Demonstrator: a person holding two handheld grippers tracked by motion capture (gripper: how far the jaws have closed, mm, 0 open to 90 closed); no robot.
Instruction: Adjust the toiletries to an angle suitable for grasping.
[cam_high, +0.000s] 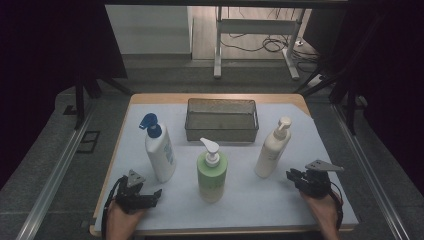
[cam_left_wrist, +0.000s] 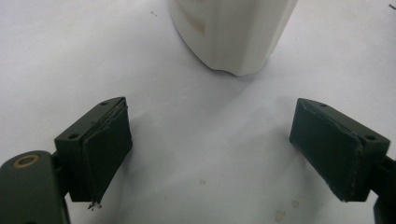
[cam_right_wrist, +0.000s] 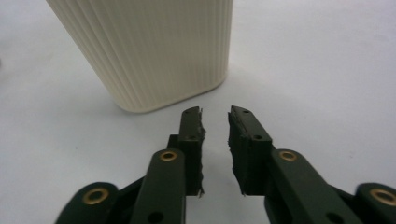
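Three pump bottles stand on the white mat: a white one with a blue pump (cam_high: 160, 155) at the left, a green one with a white pump (cam_high: 212, 175) in the middle, and a cream one (cam_high: 272, 150) at the right. My left gripper (cam_high: 156, 195) rests on the mat just in front of the white bottle, whose base (cam_left_wrist: 233, 32) is ahead of its wide-open, empty jaws (cam_left_wrist: 210, 154). My right gripper (cam_high: 291, 175) sits low beside the cream bottle. Its jaws (cam_right_wrist: 215, 116) stand a narrow gap apart with nothing between them, and the ribbed cream bottle (cam_right_wrist: 149, 51) is just ahead, to the left.
A dark mesh basket (cam_high: 221, 134) stands at the back centre of the table, behind the bottles. The white mat (cam_high: 250, 200) covers a wooden tabletop whose edges run close to both hands. Metal rails flank the table on both sides.
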